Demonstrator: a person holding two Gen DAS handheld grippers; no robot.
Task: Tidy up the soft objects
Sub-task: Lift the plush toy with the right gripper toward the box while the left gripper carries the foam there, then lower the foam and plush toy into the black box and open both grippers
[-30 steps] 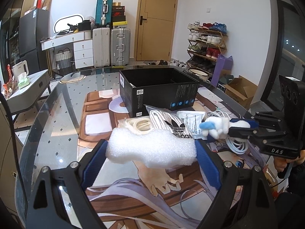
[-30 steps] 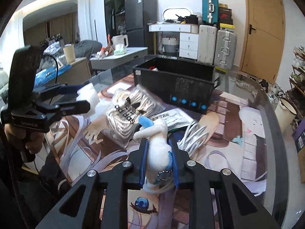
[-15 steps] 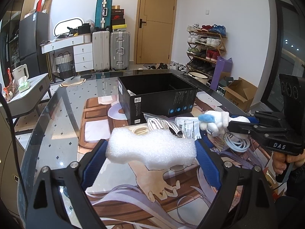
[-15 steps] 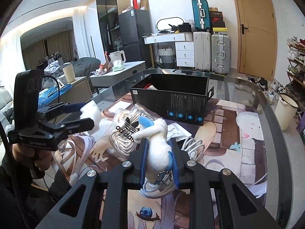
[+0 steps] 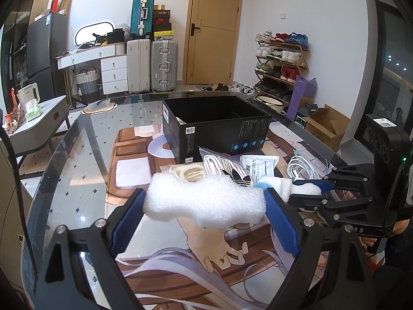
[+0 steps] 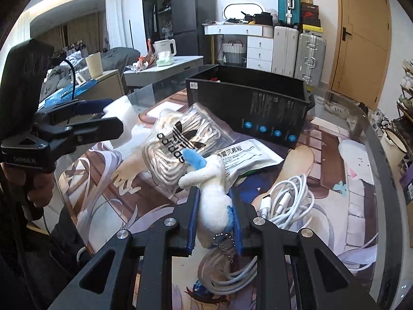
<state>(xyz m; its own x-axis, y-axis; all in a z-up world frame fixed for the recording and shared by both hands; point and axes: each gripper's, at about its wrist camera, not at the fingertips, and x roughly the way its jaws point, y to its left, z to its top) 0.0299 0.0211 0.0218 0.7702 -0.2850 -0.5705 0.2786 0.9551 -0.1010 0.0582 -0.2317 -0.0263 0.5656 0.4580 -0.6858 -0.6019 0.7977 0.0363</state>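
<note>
- The left gripper [image 5: 204, 206] is spread wide and pinches a white foam piece [image 5: 204, 202] between its blue pads [image 5: 129, 219]. The foam is held up in the air above the table, with each end pressed against a pad.
- The right gripper [image 6: 214, 214] is squeezed almost all the way together. It pinches a small white plush toy [image 6: 213, 193] with a blue tip [image 6: 195, 160]. A little bead chain [image 6: 224, 242] hangs from the toy near the pads.
- In the left wrist view the right gripper [image 5: 304, 191] comes in from the right side, and the toy [image 5: 281, 184] sticks out just beside the foam.
- In the right wrist view the left gripper [image 6: 113, 118] comes in from the left, and a hand [image 6: 36, 183] holds its handle.
- A black box [image 5: 219, 126] with its top open stands on the glass table [image 5: 77, 160], farther back than both grippers. Something small and red may lie inside it, but it is too hard to see well.
- In front of the box lies a clear bag with white laces [image 6: 180, 139] and a black logo on it.
- Next to that bag lies a flat white packet [image 6: 247, 155] with printed words.
- A coil of white cable [image 6: 286, 204] lies on the table on the right side, close under the right gripper.
- A picture mat [image 5: 232, 253] with a cartoon drawing lies under all these things.
</note>
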